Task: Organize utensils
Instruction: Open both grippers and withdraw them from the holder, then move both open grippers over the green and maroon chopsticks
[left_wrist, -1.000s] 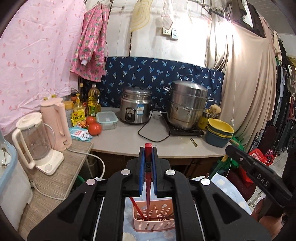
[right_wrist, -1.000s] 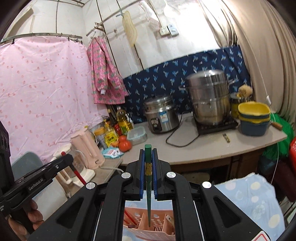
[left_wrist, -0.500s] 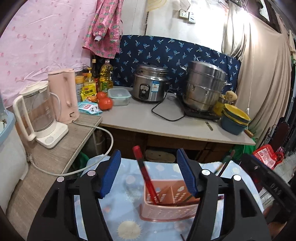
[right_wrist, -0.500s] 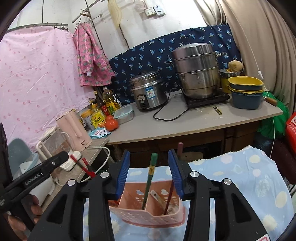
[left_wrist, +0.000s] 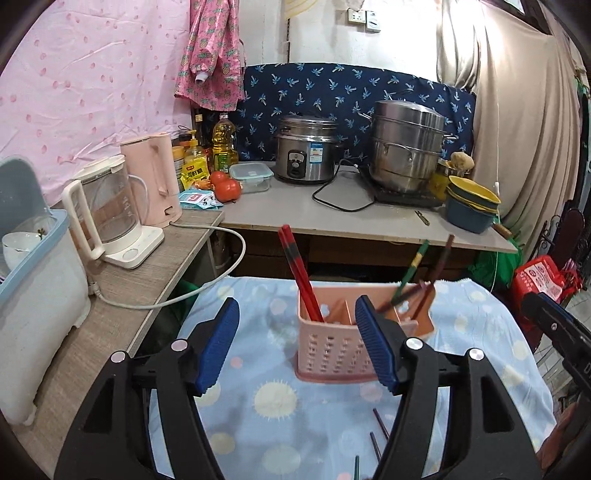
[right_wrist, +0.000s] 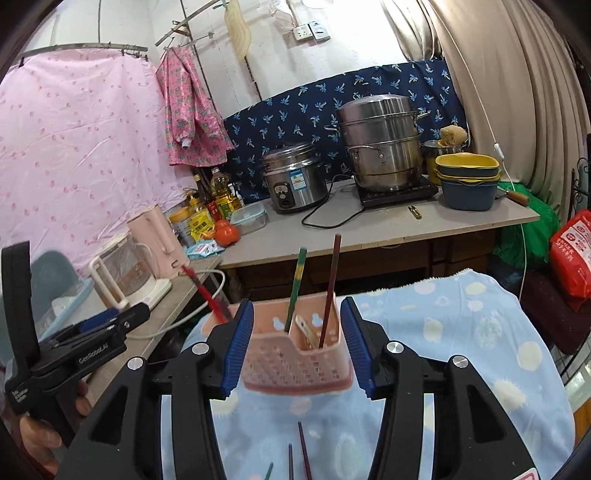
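From my left wrist camera I see my left gripper (left_wrist: 295, 343) with its jaws apart and opening, nothing pressed between the blue pads (left_wrist: 218, 343); the pink utensil basket (left_wrist: 332, 350) stands at about one o'clock just beyond them, on the blue spotted cloth (left_wrist: 258, 424). At ten o'clock sit the clear kettle (left_wrist: 107, 218) and the pink kettle (left_wrist: 155, 177) on the wooden side shelf (left_wrist: 110, 306); at twelve o'clock, on the grey counter (left_wrist: 295, 206), are the rice cooker (left_wrist: 306, 151) and, further right, the steel steamer pot (left_wrist: 406, 147). The red chopsticks (left_wrist: 299, 273) lean to eleven o'clock out of the basket's left compartment; the green chopstick (left_wrist: 410, 273) and the brown chopstick (left_wrist: 436, 273) lean to one o'clock from its right side, though I cannot tell which compartment each sits in. Loose chopsticks (left_wrist: 380, 435) lie on the cloth at six o'clock.

From my right wrist camera, the left gripper's body shows at nine o'clock with a hand (right_wrist: 40, 435) under it; my right gripper (right_wrist: 297, 347) has its jaws apart and opening, the basket seen in the gap beyond the pads, untouched as far as I can tell; the green and brown chopsticks stand near upright in it at twelve o'clock.
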